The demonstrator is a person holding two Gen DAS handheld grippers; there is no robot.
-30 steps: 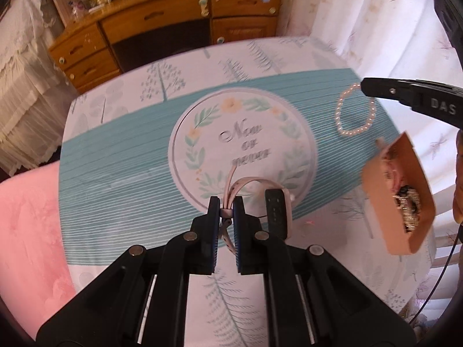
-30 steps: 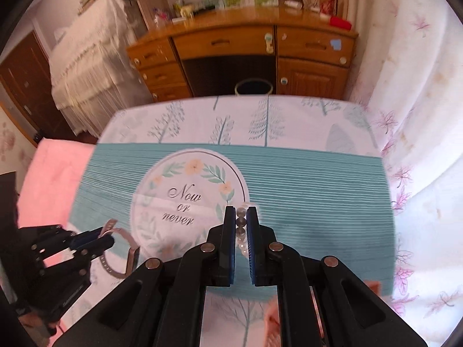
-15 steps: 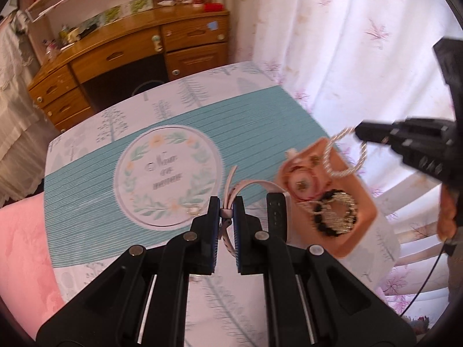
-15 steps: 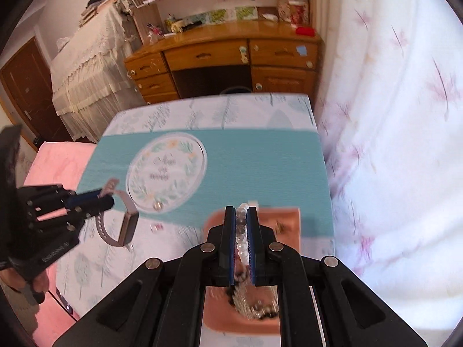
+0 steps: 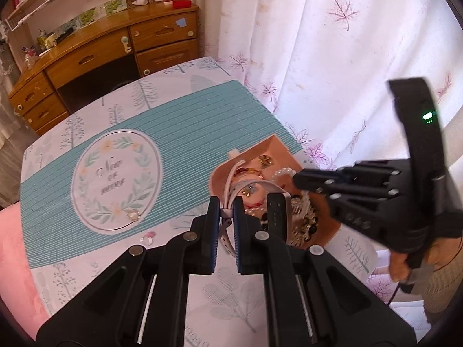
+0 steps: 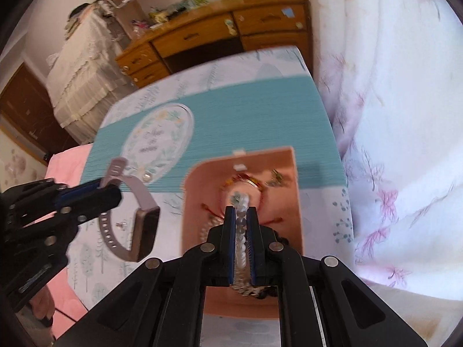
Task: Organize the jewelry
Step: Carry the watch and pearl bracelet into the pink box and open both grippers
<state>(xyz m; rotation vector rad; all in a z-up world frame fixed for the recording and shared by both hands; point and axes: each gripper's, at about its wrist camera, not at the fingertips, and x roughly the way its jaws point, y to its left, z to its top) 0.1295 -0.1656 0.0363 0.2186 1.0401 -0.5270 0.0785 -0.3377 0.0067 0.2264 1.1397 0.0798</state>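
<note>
My left gripper (image 5: 225,212) is shut on the strap of a watch (image 5: 276,211) with a pale band, held in the air beside the pink jewelry box (image 5: 277,147). In the right wrist view the watch (image 6: 144,228) hangs left of the box (image 6: 292,173). My right gripper (image 6: 240,217) is shut on a pearl bracelet (image 6: 240,231) directly over the open box, which holds several bracelets and trinkets. In the left wrist view the right gripper (image 5: 298,177) reaches over the box from the right.
A pearl piece (image 5: 132,216) and a small ring (image 5: 147,238) lie on the printed tablecloth (image 5: 173,121). A wooden desk (image 5: 110,49) stands behind the table. A white curtain (image 5: 332,43) hangs at the right and pink bedding (image 5: 14,260) lies at the left.
Both grippers have moved toward the box. The right gripper has carried the pearl bracelet lower over the box, and the left gripper brought the watch close to the box's left side.
</note>
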